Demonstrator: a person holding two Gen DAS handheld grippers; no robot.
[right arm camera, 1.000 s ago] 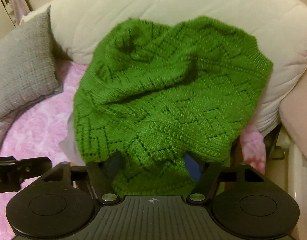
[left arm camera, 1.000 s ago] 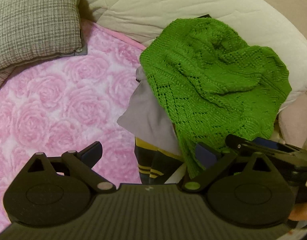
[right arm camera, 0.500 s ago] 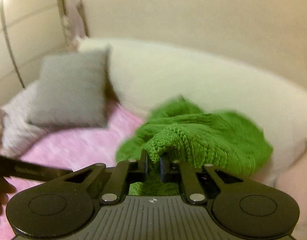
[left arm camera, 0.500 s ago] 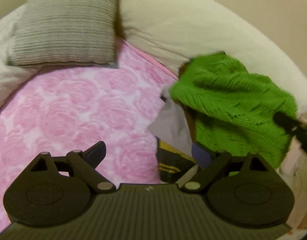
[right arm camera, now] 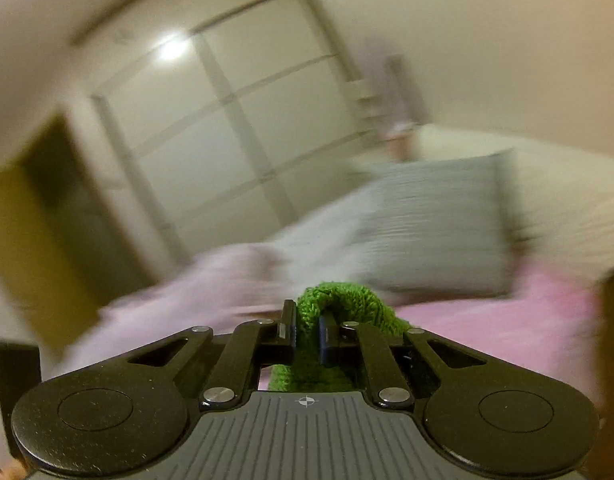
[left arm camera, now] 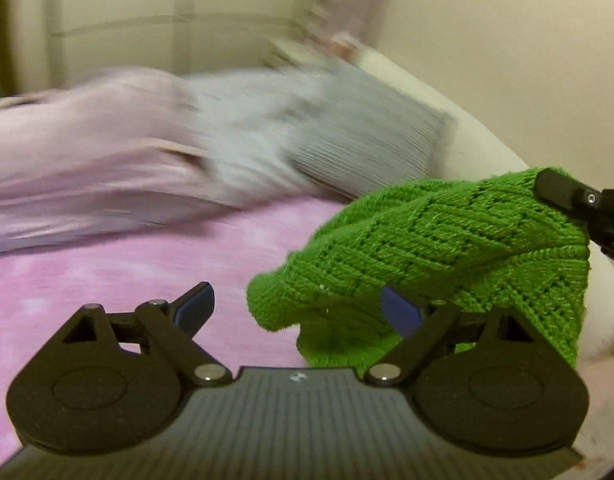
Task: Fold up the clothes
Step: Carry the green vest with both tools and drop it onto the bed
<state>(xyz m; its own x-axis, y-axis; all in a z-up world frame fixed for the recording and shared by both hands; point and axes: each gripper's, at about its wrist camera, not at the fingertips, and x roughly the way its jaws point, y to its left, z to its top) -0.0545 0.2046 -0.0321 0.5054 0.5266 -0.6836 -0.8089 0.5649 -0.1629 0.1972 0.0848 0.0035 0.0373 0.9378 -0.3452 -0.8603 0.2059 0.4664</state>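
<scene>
The right claw [right arm camera: 307,330] is clenched on a fold of the green knitted sweater [left arm camera: 447,248], and the wool bulges up between its two pads; in the left wrist view this same claw enters from the right edge and holds the garment by its upper corner, so that the sweater hangs in the air above the pink blanket [left arm camera: 127,264] of the bed. The left claw [left arm camera: 299,312] is released, its jaws standing wide; the lower part of the sweater drapes over its right finger [left arm camera: 399,314], but the pads do not press on it, and the left finger is free over the blanket. I judge that the step in hand is the lifting out of one garment, so that it can be spread before folding; the folding itself is not yet begun. The next move probably calls for the left claw to catch a second edge of the sweater, maybe the loose rounded end near its right finger, and then both claws must pull apart to open the cloth flat. The open knit is soft and stretchy, so a shallow grip could slip. For room, the pink blanket in front of the left claw looks bare and wide enough for laying the sweater. The grey cushion [left arm camera: 367,136] and a pale pink cover [left arm camera: 87,152] lie at the far side, and the cream bolster [left arm camera: 467,120] closes the bed's edge behind the sweater, though both views are blurred.
</scene>
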